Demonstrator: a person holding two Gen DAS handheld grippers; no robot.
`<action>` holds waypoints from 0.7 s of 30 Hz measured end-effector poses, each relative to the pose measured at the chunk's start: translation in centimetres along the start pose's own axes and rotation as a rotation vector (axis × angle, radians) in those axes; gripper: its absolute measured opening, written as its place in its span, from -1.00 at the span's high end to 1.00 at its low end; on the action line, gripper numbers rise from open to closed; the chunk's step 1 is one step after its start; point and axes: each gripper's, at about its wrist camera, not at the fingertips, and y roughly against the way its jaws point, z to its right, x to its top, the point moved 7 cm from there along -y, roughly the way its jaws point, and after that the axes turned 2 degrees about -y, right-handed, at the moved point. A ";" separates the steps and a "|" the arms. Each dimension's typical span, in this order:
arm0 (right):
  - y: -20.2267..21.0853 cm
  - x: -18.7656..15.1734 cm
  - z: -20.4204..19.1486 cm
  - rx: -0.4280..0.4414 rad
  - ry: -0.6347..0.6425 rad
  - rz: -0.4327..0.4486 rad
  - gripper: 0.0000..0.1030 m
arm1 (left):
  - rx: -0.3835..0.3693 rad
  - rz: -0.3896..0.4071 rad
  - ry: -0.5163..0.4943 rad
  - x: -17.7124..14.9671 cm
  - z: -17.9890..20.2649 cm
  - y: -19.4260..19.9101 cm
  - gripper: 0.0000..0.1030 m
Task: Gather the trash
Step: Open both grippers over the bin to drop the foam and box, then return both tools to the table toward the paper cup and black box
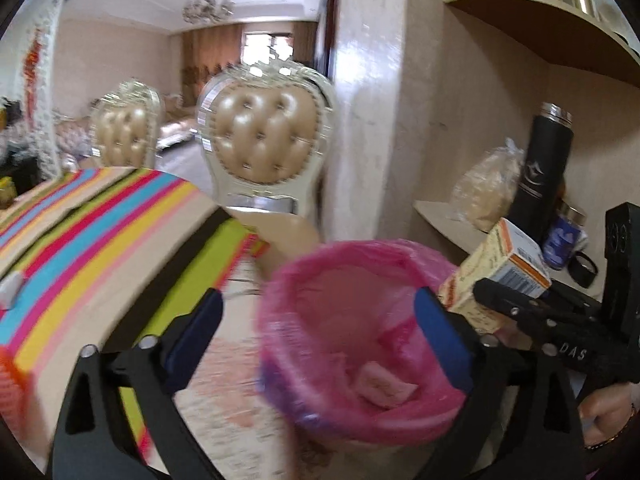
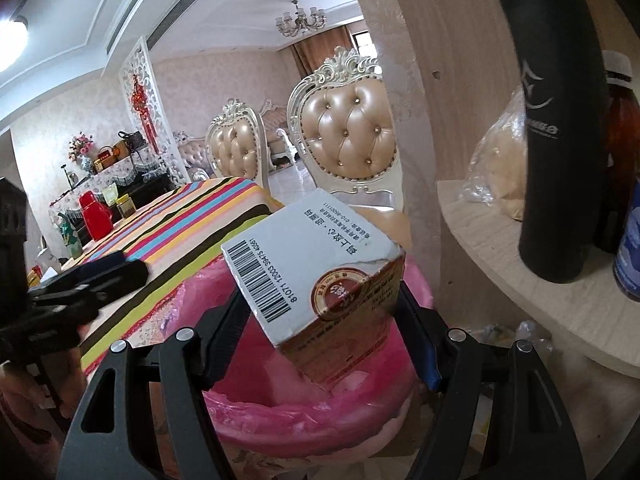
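Observation:
A bin lined with a pink bag (image 1: pixel 320 276) stands on the floor beside the table. My left gripper (image 1: pixel 318 300) hovers over its mouth, open, with nothing between the blue pads. A pale crumpled scrap (image 1: pixel 384 384) lies inside the bag. My right gripper (image 2: pixel 320 304) is shut on a cardboard carton (image 2: pixel 304 256) with a barcode and a brown side, held tilted just above the pink bag (image 2: pixel 280 420). In the left wrist view the carton (image 1: pixel 500 268) comes in from the right at the bin's rim. A left finger (image 2: pixel 116 270) shows at the left edge of the right wrist view.
A table with a striped cloth (image 1: pixel 120 216) lies left of the bin, and a small white scrap (image 1: pixel 10 288) sits on it. Two padded chairs (image 2: pixel 348 132) stand behind. At the right, curved shelves (image 2: pixel 500 232) carry a black flask (image 2: pixel 560 140), a plastic bag and jars.

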 end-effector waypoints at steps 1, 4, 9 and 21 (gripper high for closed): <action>-0.2 0.0 -0.3 0.005 0.002 -0.002 -0.35 | 0.033 0.012 -0.001 0.0 -0.8 0.8 -0.91; -0.8 0.3 -1.2 0.004 0.023 -0.009 -0.52 | 0.110 0.022 0.000 -0.3 -3.0 2.9 -0.91; -0.8 0.8 -3.0 0.011 0.030 0.013 -0.65 | 0.192 0.010 0.054 -1.9 -6.6 6.4 -0.91; -0.7 -1.1 -12.9 0.130 0.149 -0.029 -0.65 | 0.402 -0.010 0.197 -8.4 -16.3 15.5 -0.91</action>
